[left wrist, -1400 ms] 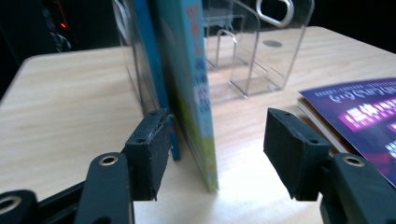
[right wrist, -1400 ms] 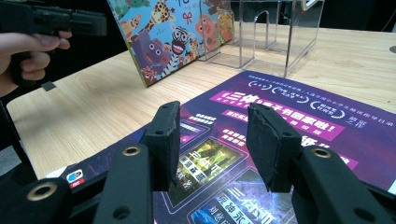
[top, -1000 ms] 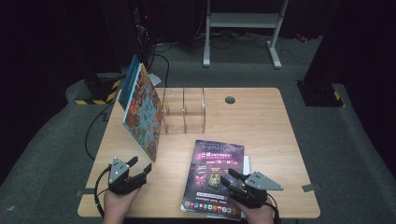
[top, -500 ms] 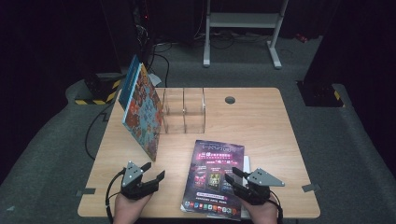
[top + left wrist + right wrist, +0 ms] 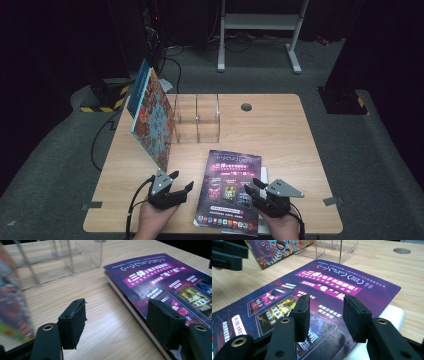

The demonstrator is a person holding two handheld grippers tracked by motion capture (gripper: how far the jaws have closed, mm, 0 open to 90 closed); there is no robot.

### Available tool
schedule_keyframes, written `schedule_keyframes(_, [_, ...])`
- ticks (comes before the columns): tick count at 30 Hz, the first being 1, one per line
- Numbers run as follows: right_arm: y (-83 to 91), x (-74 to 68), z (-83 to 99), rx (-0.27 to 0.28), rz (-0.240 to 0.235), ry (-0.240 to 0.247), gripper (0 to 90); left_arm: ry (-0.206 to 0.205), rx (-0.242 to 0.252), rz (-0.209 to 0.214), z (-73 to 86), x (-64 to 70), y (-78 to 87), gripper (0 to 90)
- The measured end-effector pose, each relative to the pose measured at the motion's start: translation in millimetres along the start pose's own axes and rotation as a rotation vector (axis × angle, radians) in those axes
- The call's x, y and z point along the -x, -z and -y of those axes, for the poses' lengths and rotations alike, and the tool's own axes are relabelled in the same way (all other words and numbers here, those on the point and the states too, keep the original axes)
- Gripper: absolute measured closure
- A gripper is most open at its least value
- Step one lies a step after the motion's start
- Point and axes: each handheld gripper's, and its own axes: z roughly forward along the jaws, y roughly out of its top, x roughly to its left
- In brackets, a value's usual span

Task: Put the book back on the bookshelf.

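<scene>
A purple magazine (image 5: 230, 187) (image 5: 170, 282) (image 5: 324, 290) lies flat at the table's front, on top of a white book (image 5: 392, 315). My left gripper (image 5: 181, 181) (image 5: 117, 322) is open, low over bare wood just left of the magazine's edge, its right jaw over that edge. My right gripper (image 5: 252, 186) (image 5: 327, 315) is open too, hovering above the magazine's right half with nothing between its jaws. A colourful picture book (image 5: 152, 117) (image 5: 277, 250) leans tilted against a clear acrylic rack (image 5: 197, 120) (image 5: 57, 260).
The wooden table (image 5: 280, 130) has a round cable hole (image 5: 246, 106) (image 5: 402, 250) near its back edge. Bare wood spreads to the right of the rack. Dark floor, cables and a white stand lie beyond the table.
My left gripper has moved right, closer to the magazine's left edge. The right gripper has barely shifted. The magazine and books have stayed put.
</scene>
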Motion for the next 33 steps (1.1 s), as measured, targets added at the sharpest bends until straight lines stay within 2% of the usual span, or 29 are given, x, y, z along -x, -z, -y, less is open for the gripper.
schedule_keyframes(1, [0.0, 0.7, -0.2, -0.003, 0.012, 0.013, 54.1, -0.007, -0.003, 0.009, -1.7, 2.1, -6.5, 31.8])
schedule_keyframes(5, [0.6, 3.9, -1.7, -0.017, 0.039, 0.014, 53.5, -0.039, 0.004, 0.013, -5.0, 8.7, -14.4, 32.6])
schedule_keyframes(9, [0.6, 4.9, -2.6, -0.034, 0.055, 0.013, 53.3, -0.032, 0.011, 0.041, -5.9, 14.6, -21.2, 34.5])
schedule_keyframes(11, [-1.0, 5.2, -2.3, -0.056, 0.082, 0.004, 52.2, -0.034, 0.002, 0.056, -4.3, 17.6, -25.2, 34.9])
schedule_keyframes(13, [-2.3, 5.6, -1.7, -0.059, 0.085, -0.004, 47.4, -0.063, -0.024, 0.064, -0.4, 23.8, -30.7, 34.6])
schedule_keyframes(16, [-2.8, 5.9, -1.7, -0.067, 0.099, -0.009, 45.2, -0.077, -0.039, 0.069, 3.1, 28.5, -33.9, 33.7])
schedule_keyframes(19, [-3.1, 9.1, -0.9, -0.086, 0.112, -0.039, 39.7, -0.094, -0.051, 0.083, 6.4, 34.1, -36.9, 33.9])
schedule_keyframes(21, [-3.4, 10.0, -1.2, -0.099, 0.126, -0.038, 37.0, -0.12, -0.068, 0.074, 8.3, 36.6, -38.3, 34.0])
schedule_keyframes(24, [-4.8, 11.5, -0.5, -0.107, 0.12, -0.064, 33.7, -0.127, -0.077, 0.071, 9.5, 37.4, -39.8, 34.6])
schedule_keyframes(25, [-5.4, 11.7, -0.2, -0.11, 0.119, -0.063, 33.2, -0.103, -0.07, 0.073, 10.9, 40.6, -40.8, 34.7])
schedule_keyframes(26, [-6.4, 11.4, 0.1, -0.116, 0.114, -0.069, 32.4, -0.102, -0.067, 0.07, 11.2, 41.3, -41.3, 34.9])
schedule_keyframes(27, [-6.8, 11.0, 0.2, -0.12, 0.111, -0.072, 31.9, -0.145, -0.084, 0.063, 10.5, 39.1, -40.7, 34.9])
schedule_keyframes(33, [-10.0, 9.3, 1.6, -0.139, 0.099, -0.072, 32.1, -0.144, -0.089, 0.058, 12.7, 40.0, -42.4, 35.9])
